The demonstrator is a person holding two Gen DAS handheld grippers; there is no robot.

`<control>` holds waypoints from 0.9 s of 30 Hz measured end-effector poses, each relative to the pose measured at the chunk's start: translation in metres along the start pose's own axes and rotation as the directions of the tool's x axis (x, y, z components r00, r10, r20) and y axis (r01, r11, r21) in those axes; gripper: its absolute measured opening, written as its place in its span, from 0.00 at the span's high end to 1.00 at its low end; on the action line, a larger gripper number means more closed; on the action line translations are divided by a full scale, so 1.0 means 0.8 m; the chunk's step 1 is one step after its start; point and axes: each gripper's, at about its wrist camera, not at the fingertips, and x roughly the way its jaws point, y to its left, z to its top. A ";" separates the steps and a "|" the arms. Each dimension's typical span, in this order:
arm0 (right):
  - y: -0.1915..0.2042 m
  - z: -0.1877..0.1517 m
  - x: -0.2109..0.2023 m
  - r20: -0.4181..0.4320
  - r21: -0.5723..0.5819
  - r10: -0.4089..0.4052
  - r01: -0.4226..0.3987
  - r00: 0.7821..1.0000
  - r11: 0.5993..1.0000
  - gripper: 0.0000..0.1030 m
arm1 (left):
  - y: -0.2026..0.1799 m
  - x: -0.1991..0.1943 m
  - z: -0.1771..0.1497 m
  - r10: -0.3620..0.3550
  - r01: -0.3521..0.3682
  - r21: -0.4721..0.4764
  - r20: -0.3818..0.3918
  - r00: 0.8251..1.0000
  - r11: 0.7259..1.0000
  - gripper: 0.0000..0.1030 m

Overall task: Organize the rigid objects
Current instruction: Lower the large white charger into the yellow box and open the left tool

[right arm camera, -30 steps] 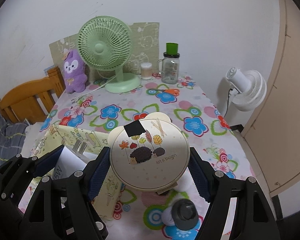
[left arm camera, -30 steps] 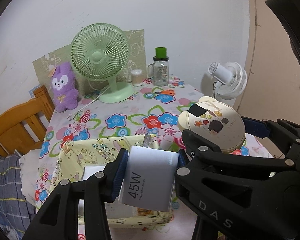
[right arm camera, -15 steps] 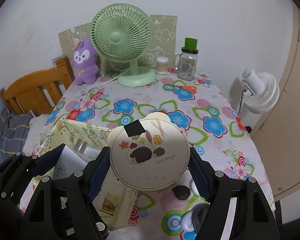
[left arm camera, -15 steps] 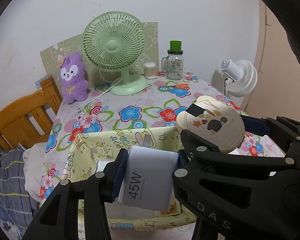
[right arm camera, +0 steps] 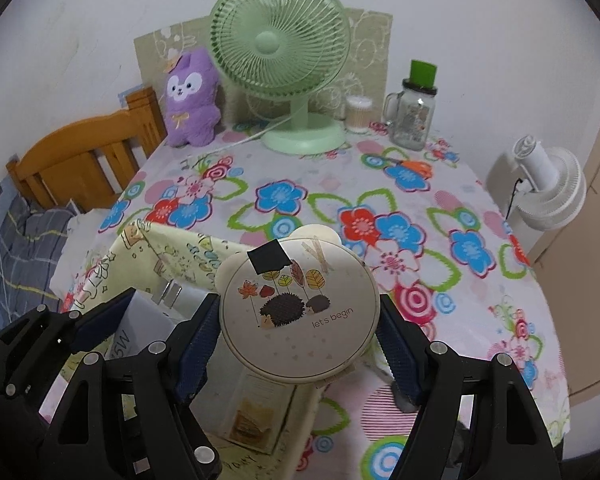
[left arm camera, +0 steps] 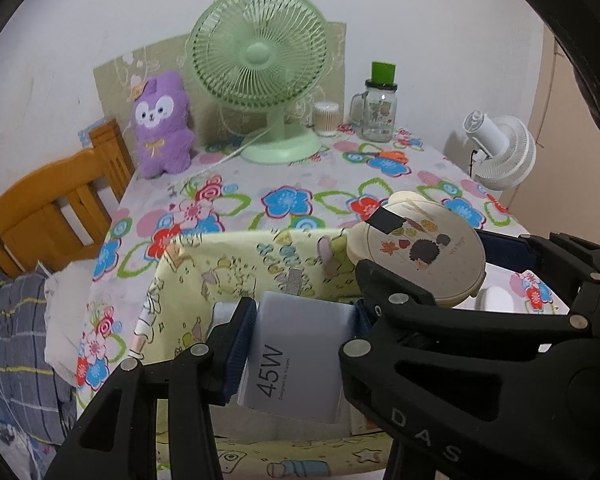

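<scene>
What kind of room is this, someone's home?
Most likely a home bedroom: a wooden bed frame with plaid bedding sits beside a table under a flowered tablecloth, with a purple plush toy and a green desk fan on it.

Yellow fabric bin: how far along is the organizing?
Done: a box already sits inside the yellow fabric bin. In hand: left tool grips the white 45W charger; right tool grips the round hedgehog case, both held above the bin. Left: releasing both inside.
</scene>
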 end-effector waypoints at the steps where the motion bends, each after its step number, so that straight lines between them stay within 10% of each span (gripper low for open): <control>1: 0.003 -0.001 0.006 -0.010 -0.002 0.011 -0.011 1.000 1.000 0.25 | 0.002 0.004 -0.002 -0.005 0.005 -0.005 -0.008 1.000 1.000 0.50; 23: 0.022 -0.008 0.033 0.000 -0.041 -0.058 0.058 0.998 0.997 0.25 | 0.029 0.041 -0.024 -0.012 0.008 -0.042 -0.082 0.997 0.999 0.48; 27: 0.026 -0.011 0.031 0.004 -0.060 -0.073 0.073 0.997 0.996 0.25 | 0.032 0.041 -0.028 -0.029 0.024 -0.058 -0.085 0.996 0.998 0.35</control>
